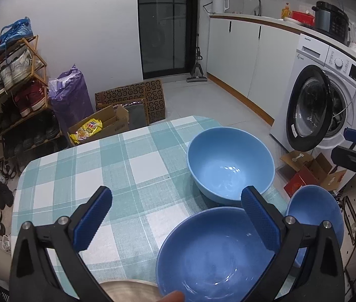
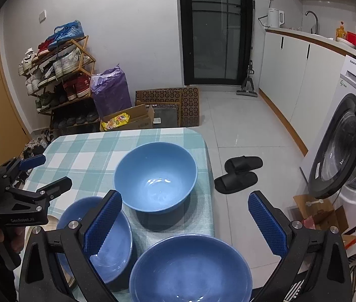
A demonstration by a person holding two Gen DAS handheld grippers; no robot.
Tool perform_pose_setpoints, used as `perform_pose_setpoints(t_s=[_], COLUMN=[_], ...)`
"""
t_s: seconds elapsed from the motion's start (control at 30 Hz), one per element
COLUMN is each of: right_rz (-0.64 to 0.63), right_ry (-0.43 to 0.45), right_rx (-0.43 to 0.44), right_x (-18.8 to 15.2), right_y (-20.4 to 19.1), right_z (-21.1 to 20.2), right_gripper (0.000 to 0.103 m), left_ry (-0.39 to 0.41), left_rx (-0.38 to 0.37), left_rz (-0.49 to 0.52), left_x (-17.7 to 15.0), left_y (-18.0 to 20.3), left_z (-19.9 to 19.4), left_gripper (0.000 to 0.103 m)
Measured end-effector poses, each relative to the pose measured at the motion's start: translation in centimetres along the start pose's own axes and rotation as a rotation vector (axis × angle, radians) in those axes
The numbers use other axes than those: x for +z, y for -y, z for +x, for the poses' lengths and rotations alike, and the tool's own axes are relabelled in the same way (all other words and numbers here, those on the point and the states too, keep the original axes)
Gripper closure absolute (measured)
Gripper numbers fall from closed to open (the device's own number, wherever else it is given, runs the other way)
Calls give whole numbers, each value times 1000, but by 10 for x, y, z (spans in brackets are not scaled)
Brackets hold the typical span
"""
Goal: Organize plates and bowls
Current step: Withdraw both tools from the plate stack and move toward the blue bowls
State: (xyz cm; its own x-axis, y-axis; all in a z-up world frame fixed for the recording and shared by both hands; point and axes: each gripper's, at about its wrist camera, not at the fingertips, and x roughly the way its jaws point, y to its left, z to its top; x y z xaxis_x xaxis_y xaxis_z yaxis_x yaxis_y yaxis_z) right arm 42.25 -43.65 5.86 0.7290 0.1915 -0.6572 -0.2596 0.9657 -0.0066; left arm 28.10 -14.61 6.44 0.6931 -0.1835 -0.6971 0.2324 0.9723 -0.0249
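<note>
While both claws hang released over the table [image 2: 82, 148], we judge the step in hand to be nesting three blue bowls. The far bowl [image 2: 155, 176] sits by the table's right edge; the middle bowl [image 2: 112, 249] and the near bowl [image 2: 190, 269] crowd the near edge, the near one by the right corner. Our right gripper [image 2: 185, 222], jaws wide, hovers above the near bowl, grasping nothing; our left gripper [image 1: 176, 222] is likewise spread and empty. We should pinch one rim squarely, lift clear, then lower it centred into another.
</note>
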Motion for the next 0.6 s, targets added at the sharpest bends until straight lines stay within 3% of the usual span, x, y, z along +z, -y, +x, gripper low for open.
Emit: perform_pose_setpoints(t_s=[0.6], right_rz=[40], right_ry=[-64], right_rx=[8], right_x=[10], right_y=[13], right_z=[53], right_gripper=[1], left_ry=[-35], left_rx=[-5], left_rz=[-7], left_x=[17], left_y=[4], left_z=[41], left_gripper=[0])
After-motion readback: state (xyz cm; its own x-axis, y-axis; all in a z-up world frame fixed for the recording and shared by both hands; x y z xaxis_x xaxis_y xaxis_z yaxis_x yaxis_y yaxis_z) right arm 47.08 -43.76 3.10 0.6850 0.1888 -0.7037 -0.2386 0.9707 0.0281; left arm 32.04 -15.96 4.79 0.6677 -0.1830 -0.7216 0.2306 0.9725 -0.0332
